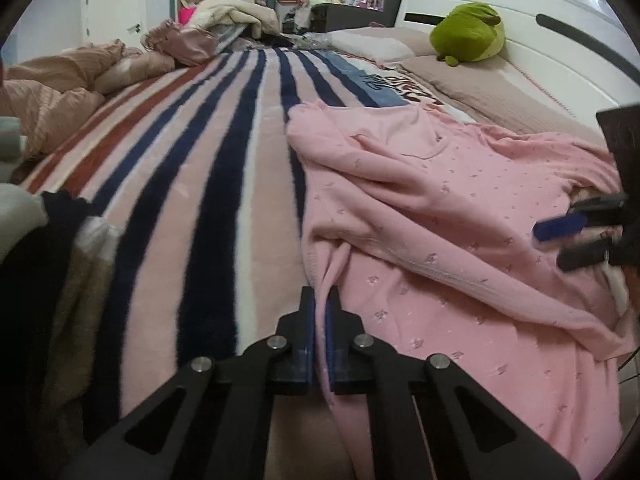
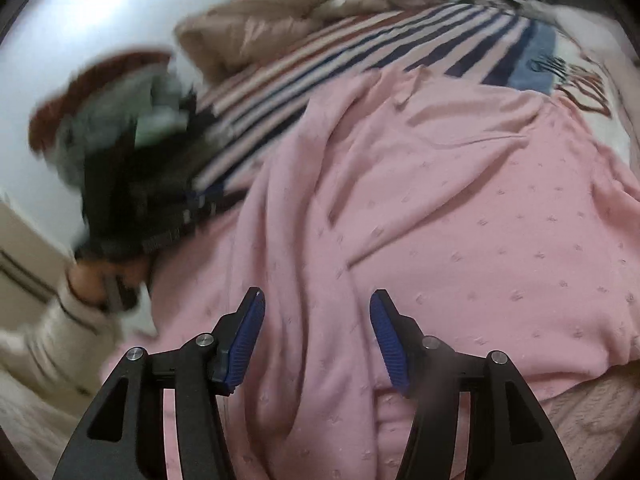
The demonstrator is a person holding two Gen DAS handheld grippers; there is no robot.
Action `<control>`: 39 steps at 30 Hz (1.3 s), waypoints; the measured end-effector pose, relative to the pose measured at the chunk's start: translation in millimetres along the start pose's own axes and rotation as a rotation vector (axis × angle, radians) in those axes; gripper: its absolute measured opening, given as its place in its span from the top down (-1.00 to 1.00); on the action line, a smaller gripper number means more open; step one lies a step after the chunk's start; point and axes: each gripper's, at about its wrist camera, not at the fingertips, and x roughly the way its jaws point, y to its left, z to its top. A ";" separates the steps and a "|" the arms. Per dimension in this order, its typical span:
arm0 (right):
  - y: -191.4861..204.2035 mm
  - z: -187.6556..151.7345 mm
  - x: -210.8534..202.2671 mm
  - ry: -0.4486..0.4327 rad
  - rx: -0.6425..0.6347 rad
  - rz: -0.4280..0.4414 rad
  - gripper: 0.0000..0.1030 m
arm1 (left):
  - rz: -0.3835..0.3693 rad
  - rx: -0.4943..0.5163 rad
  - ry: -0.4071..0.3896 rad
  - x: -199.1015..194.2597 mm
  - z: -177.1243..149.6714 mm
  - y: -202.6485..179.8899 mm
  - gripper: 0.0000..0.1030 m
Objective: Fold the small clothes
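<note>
A pink knitted garment [image 1: 452, 216] with small woven motifs lies crumpled on the striped blanket [image 1: 192, 168]. My left gripper [image 1: 320, 300] is shut on the garment's left edge near the bed's front. The right gripper [image 1: 568, 240] shows at the far right of the left wrist view, over the garment's right side. In the right wrist view my right gripper [image 2: 316, 300] is open, its blue pads [image 2: 244, 340] hovering just above the pink garment [image 2: 440, 208]. The left gripper [image 2: 184, 216] appears blurred there at the garment's left edge.
A green plush toy [image 1: 468, 32] sits on beige pillows by the white headboard [image 1: 500, 4]. Bunched beige bedding [image 1: 60, 84] lies at the left. Dark and beige clothes [image 1: 52, 264] are piled at the near left. Cluttered shelves stand at the back.
</note>
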 end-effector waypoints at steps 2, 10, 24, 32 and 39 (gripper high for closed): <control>0.5 -2.0 10.2 0.088 -0.047 -0.088 0.15 | 0.021 -0.001 0.000 -0.8 -1.0 0.3 0.95; 38.1 -20.2 12.6 0.126 -0.197 -0.080 0.95 | 0.019 -0.015 0.004 1.9 -0.2 3.4 0.94; -0.7 -16.3 -11.9 0.038 -0.111 -0.414 1.00 | 0.018 -0.023 0.008 3.8 2.2 4.0 0.90; 1.4 -20.6 -29.8 0.003 -0.015 -0.301 0.63 | -0.014 0.025 -0.008 2.6 8.5 -0.7 -0.08; 22.0 -32.5 -53.0 -0.032 -0.024 -0.267 0.24 | 0.007 0.111 -0.007 22.2 26.5 -20.4 0.24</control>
